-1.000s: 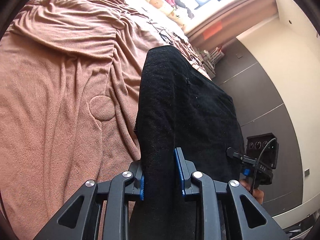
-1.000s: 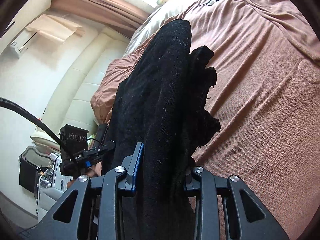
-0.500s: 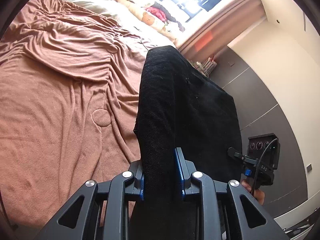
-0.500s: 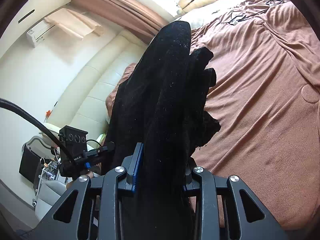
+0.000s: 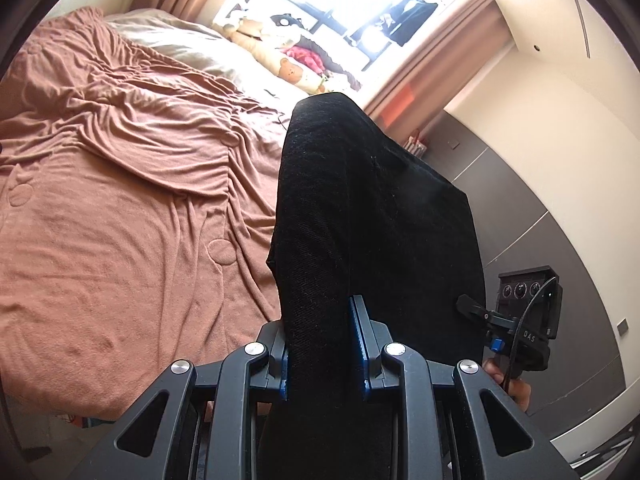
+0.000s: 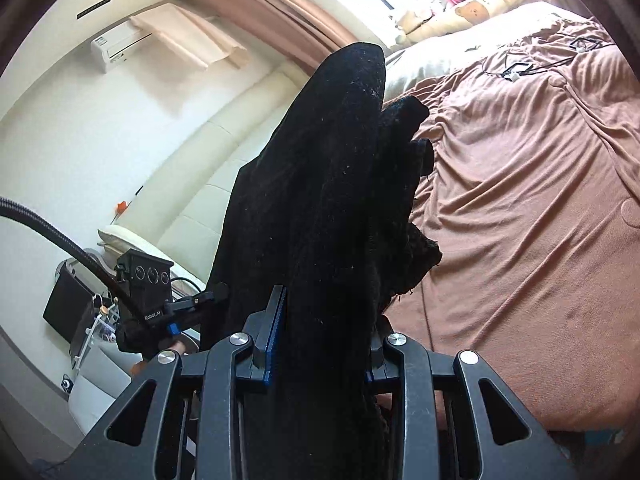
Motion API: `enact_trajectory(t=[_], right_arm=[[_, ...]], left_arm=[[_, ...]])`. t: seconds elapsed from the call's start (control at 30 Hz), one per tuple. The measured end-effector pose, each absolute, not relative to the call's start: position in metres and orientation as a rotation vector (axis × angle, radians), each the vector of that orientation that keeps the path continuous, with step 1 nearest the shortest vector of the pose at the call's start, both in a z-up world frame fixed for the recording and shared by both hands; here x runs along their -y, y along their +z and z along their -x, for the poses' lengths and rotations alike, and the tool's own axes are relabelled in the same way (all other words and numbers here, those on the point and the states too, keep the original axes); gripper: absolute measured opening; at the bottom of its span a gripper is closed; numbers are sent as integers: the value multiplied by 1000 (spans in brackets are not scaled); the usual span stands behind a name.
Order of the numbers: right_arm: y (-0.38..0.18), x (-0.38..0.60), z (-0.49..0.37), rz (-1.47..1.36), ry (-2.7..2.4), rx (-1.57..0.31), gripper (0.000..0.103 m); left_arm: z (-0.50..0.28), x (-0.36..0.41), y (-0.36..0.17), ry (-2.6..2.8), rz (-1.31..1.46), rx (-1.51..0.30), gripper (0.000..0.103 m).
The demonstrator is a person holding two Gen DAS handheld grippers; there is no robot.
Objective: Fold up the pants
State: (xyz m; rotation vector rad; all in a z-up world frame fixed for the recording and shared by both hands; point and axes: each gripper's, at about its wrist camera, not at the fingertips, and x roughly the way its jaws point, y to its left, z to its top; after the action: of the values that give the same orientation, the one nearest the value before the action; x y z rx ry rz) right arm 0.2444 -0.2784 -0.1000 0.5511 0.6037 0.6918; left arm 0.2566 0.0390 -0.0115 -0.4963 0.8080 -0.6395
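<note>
we've got the black pants (image 5: 360,216) pinched in the left gripper (image 5: 323,354), its blue-lined pads (image 5: 357,344) pressed against a thick band of coarse, slightly fuzzy woven cloth. the fabric rises away from us in a tall rounded hump, smooth on this side, and spreads right as a broad flat sheet toward the other gripper (image 5: 520,320). over in the right wrist view the right gripper (image 6: 320,344) is clamped on the same pants (image 6: 320,184), and here the cloth looks lint-flecked, with a bunched, ragged edge (image 6: 420,256) hanging out on the right. so the garment is held up in the air between both grippers, above the near edge of the bed. beneath it lies the bed's rust-brown blanket (image 5: 120,200), soft and heavily wrinkled, with round stitched patches (image 5: 222,252). at the far end a pale pillow (image 5: 192,46) sits under a bright window, with a bear-print cushion (image 5: 288,70) beside it.
</note>
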Motion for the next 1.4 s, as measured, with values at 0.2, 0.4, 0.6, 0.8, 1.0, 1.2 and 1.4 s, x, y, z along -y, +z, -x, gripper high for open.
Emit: enact_trajectory(t=[0.2,0.4,0.6,0.8,1.0,1.2,1.4], right_arm=[[-89,251,-250,-519,723,-585,28],[-80,219,-259,-489,760,-568,28],[-70,179,-273,-449,806,-564,28],[-64,133,-290,-420,855,-567,28],[-60,83,-313,-408,915,-571,28],[-58,32,-335,-403,975,-570,28],[-58,-20,-359,-385,1019,-579,28]], left_arm=[[-240,-74,5,-618,498,-773,26],[-225,-112,21,-583,506,-741,26],[-214,-153,32,-545,517,-709,26],[-199,-193,45,-495,501,-683,26],[-183,-238,60,-445,470,-659,26],[-175,-285,70,-385,453,-651,26],[-177,-329,70,-336,457,-652,26]])
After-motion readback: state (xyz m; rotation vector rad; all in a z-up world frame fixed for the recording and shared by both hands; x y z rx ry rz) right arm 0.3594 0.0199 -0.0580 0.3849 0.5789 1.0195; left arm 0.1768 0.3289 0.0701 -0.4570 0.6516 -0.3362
